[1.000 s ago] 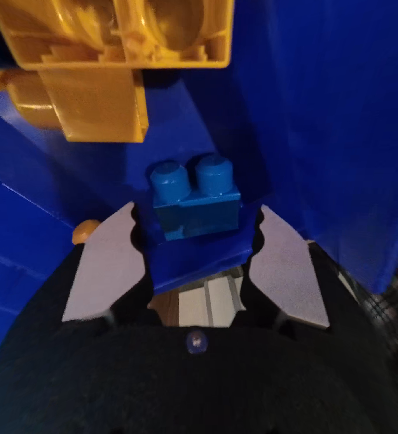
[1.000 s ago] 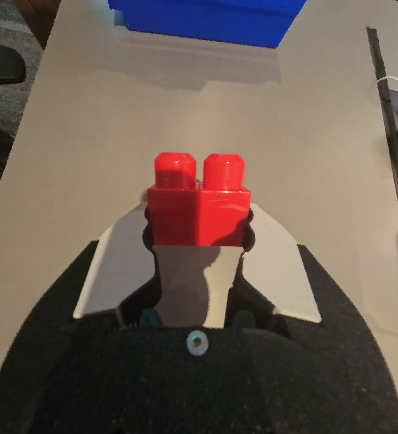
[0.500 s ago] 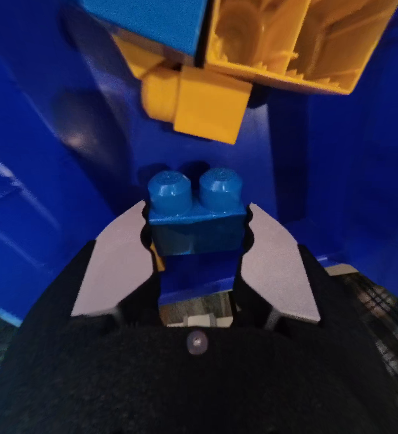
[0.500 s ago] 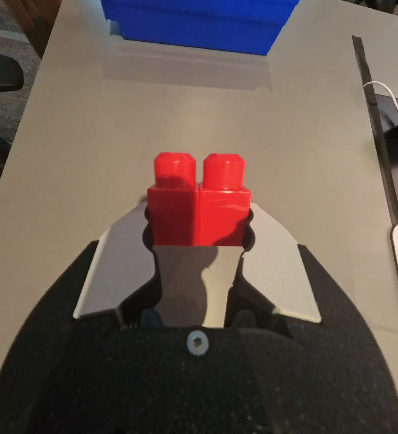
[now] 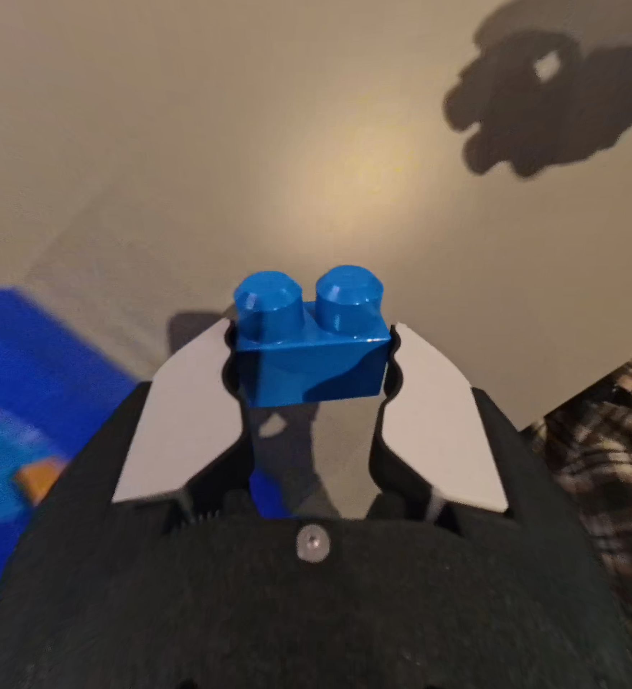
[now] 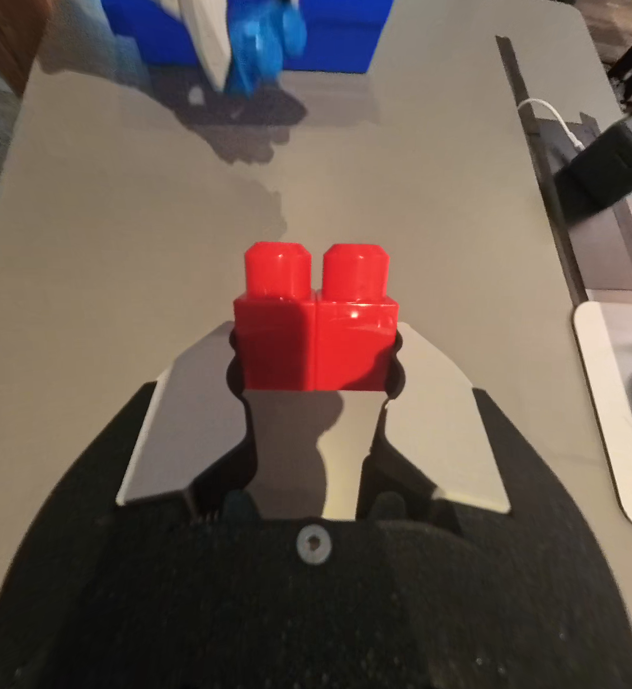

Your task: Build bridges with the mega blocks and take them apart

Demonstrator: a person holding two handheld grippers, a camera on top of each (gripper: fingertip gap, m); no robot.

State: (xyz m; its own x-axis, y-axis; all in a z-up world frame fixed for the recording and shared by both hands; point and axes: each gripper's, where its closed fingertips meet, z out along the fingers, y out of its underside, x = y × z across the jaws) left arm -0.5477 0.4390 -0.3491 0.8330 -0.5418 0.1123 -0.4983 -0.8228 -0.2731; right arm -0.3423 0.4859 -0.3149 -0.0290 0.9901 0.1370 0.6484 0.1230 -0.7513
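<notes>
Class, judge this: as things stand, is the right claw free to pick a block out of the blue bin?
Probably not: the right claw is shut on a red block, and the blue bin lies across the table.

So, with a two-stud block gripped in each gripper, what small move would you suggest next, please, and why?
Probably lower the red two-stud plastic block in the right gripper onto the bare grey tabletop as a first pier. Nothing is built there yet, and the left gripper is just bringing its blue two-stud plastic block over from the blue bin.
</notes>
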